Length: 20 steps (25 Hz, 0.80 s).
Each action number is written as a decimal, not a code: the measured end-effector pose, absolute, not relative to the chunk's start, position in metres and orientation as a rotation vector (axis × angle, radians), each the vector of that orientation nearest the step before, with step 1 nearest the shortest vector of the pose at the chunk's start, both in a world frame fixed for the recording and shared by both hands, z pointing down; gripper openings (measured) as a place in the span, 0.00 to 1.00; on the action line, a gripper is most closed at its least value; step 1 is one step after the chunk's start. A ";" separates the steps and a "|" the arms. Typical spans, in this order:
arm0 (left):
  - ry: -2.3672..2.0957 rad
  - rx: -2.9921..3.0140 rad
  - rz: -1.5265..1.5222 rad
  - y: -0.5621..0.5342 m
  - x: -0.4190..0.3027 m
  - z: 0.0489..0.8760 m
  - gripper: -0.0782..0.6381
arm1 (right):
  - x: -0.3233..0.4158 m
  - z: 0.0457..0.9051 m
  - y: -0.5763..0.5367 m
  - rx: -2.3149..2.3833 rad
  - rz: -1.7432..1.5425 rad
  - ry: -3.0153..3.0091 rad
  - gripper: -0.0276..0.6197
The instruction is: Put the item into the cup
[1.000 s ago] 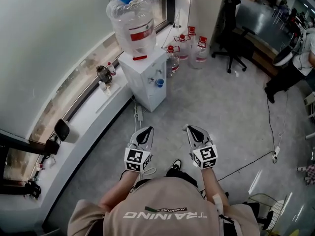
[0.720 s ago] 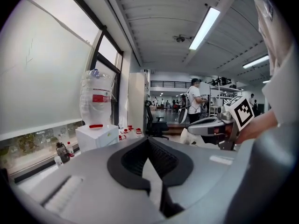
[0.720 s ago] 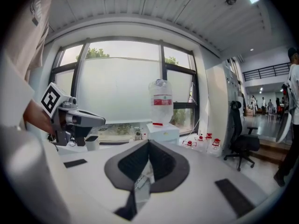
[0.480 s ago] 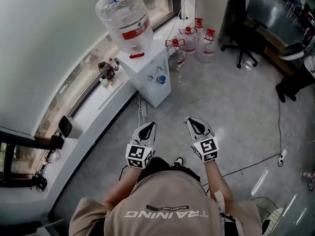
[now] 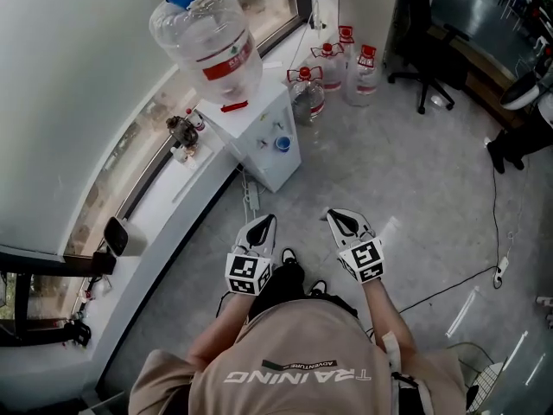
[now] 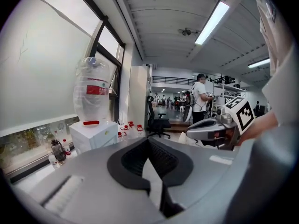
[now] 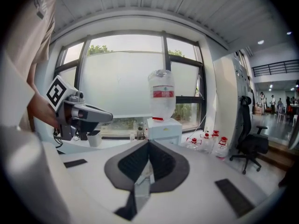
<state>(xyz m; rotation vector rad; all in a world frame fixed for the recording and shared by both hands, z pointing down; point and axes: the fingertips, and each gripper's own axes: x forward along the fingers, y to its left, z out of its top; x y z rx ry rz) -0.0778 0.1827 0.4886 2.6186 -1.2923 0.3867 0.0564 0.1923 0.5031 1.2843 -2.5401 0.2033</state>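
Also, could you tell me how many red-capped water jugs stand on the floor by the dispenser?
4 red-capped jugs: one beside the dispenser, two behind it, and a fourth farthest back, mostly hidden. Others may stand behind.

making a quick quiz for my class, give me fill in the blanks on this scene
1. The left gripper and right gripper both have their fingers ____, holding nothing.
2. ____ spare jugs stand on the floor beyond the water dispenser.
3. Their caps are ____.
4. The office chair is ____.
Missing words: shut; three; red; black.
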 end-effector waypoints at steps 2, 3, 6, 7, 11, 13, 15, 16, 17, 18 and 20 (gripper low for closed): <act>-1.279 2.609 0.381 0.170 -0.082 0.494 0.12 | 0.052 0.505 0.186 1.287 0.219 -2.527 0.06; -1.275 2.613 0.377 0.162 -0.084 0.493 0.12 | 0.050 0.504 0.182 1.289 0.224 -2.525 0.06; -1.264 2.657 0.359 0.135 -0.085 0.483 0.12 | 0.045 0.499 0.163 1.281 0.213 -2.515 0.06; -1.257 2.673 0.357 0.127 -0.085 0.481 0.12 | 0.043 0.499 0.156 1.278 0.207 -2.507 0.06; -1.229 2.709 0.366 0.097 -0.097 0.479 0.12 | 0.035 0.498 0.128 1.312 0.214 -2.477 0.06; -1.204 2.696 0.358 0.084 -0.105 0.483 0.12 | 0.027 0.499 0.117 1.322 0.222 -2.466 0.06; -1.177 2.678 0.333 0.071 -0.113 0.485 0.12 | 0.020 0.500 0.105 1.324 0.220 -2.461 0.06; -1.171 2.677 0.322 0.064 -0.117 0.485 0.12 | 0.016 0.500 0.099 1.327 0.222 -2.461 0.06; -1.171 2.680 0.319 0.057 -0.120 0.486 0.12 | 0.013 0.500 0.093 1.332 0.226 -2.460 0.06; -1.170 2.679 0.319 0.050 -0.122 0.487 0.12 | 0.010 0.501 0.088 1.335 0.232 -2.460 0.06; -1.165 2.669 0.319 0.038 -0.125 0.489 0.12 | 0.005 0.502 0.079 1.329 0.239 -2.460 0.06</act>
